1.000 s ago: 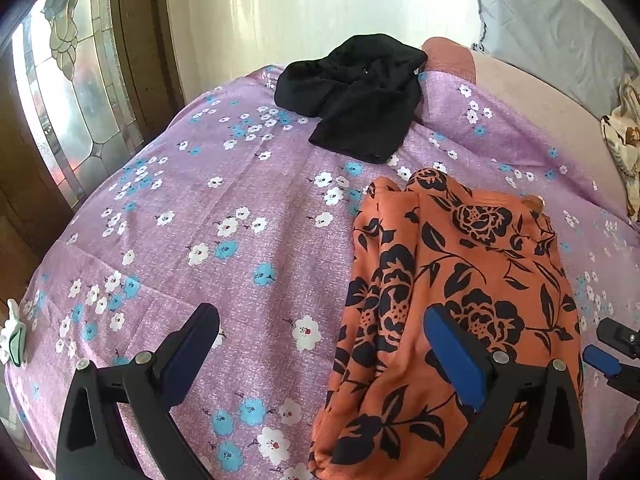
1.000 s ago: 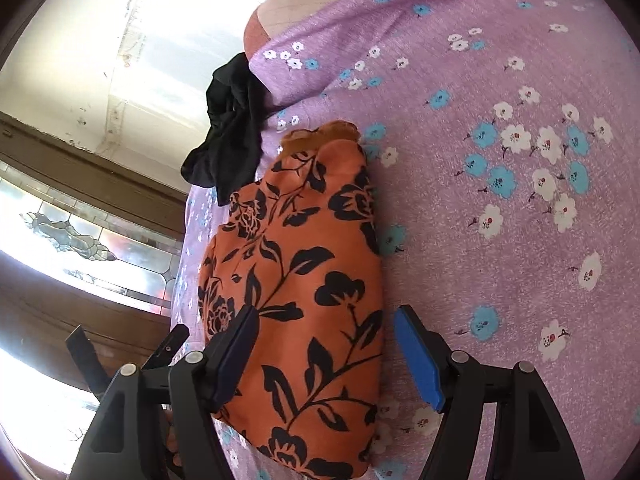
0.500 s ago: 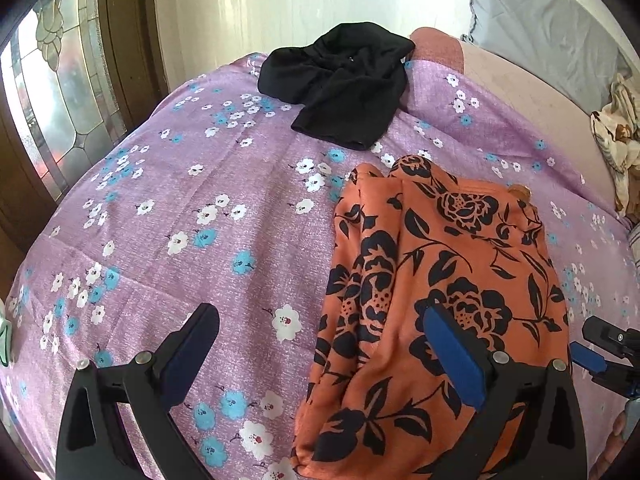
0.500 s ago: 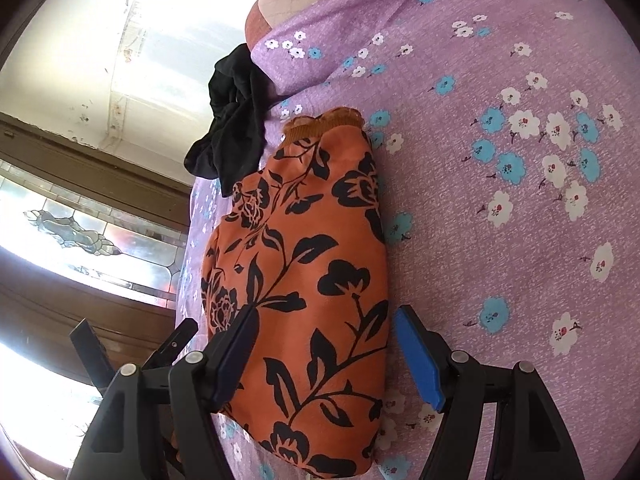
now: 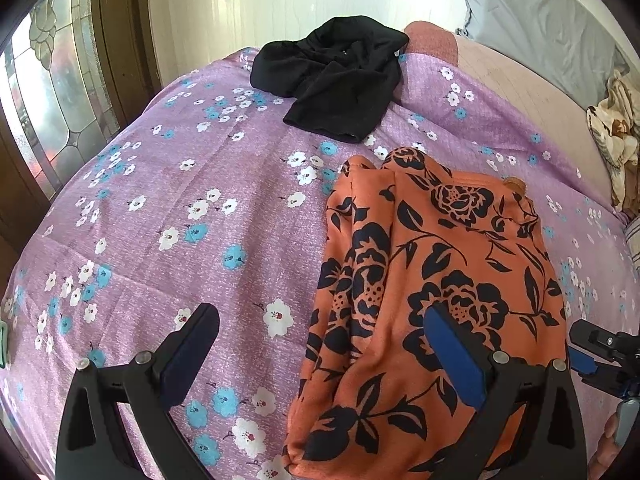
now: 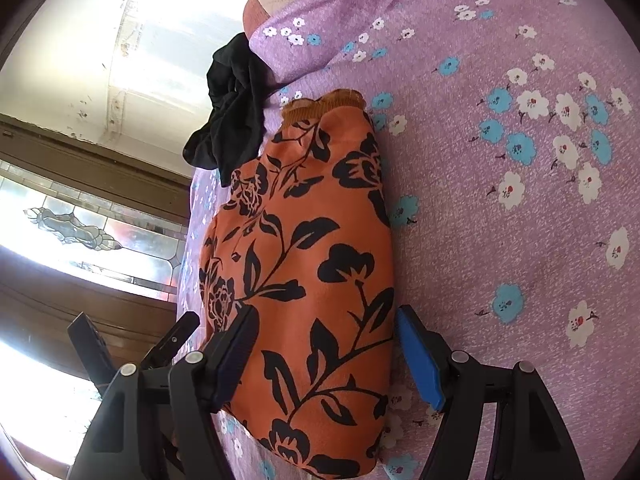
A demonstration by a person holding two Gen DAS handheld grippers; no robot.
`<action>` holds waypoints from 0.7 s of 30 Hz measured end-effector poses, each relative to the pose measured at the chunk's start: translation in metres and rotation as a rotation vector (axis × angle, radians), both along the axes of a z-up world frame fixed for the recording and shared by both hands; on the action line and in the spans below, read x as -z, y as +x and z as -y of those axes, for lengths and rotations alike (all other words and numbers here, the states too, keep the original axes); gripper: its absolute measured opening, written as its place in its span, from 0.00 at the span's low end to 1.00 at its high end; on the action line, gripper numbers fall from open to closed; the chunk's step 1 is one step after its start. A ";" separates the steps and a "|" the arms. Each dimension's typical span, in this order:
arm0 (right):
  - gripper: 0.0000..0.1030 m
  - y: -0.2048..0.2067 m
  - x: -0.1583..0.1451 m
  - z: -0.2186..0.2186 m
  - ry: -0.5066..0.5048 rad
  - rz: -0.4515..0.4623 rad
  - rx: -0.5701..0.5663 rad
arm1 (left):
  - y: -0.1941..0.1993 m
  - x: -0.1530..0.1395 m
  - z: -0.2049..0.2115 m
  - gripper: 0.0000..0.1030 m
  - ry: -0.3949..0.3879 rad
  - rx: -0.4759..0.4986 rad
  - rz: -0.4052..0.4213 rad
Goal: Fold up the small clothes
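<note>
An orange garment with black flowers lies folded lengthwise on the purple floral bed sheet; it also shows in the right wrist view. My left gripper is open and empty above the garment's near left edge, one finger over the sheet, the other over the cloth. My right gripper is open, its jaws astride the garment's near end, not closed on it. A crumpled black garment lies at the far edge of the bed, also in the right wrist view.
A stained-glass window in a dark wood frame stands left of the bed. A grey pillow and a patterned cloth lie at the far right. The right gripper's tip shows at the right of the left wrist view.
Both grippers have moved slightly forward over the orange garment and stayed open. The garments have not moved.
</note>
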State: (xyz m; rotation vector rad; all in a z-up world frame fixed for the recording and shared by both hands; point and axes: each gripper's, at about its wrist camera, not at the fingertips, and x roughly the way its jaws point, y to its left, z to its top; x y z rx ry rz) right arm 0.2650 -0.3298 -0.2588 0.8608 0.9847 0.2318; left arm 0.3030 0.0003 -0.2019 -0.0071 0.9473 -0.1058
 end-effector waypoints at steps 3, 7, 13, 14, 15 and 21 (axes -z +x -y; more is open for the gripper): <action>0.71 0.000 0.002 -0.002 -0.001 -0.004 -0.003 | 0.001 0.001 0.001 0.99 -0.004 0.011 -0.008; 0.73 0.001 0.006 -0.005 0.001 -0.010 -0.008 | 0.003 0.006 0.002 0.99 -0.048 0.044 -0.053; 0.74 0.004 0.022 -0.007 0.074 -0.003 0.001 | 0.014 0.029 -0.008 0.99 -0.251 0.089 -0.238; 0.76 0.005 0.024 -0.006 0.093 0.008 0.006 | 0.016 0.033 -0.012 0.99 -0.289 0.081 -0.265; 0.77 0.005 0.025 -0.005 0.110 0.017 0.012 | 0.018 0.036 -0.014 0.99 -0.313 0.076 -0.282; 0.81 0.009 0.027 -0.009 0.122 0.084 0.032 | 0.020 0.042 -0.028 0.99 -0.466 0.064 -0.329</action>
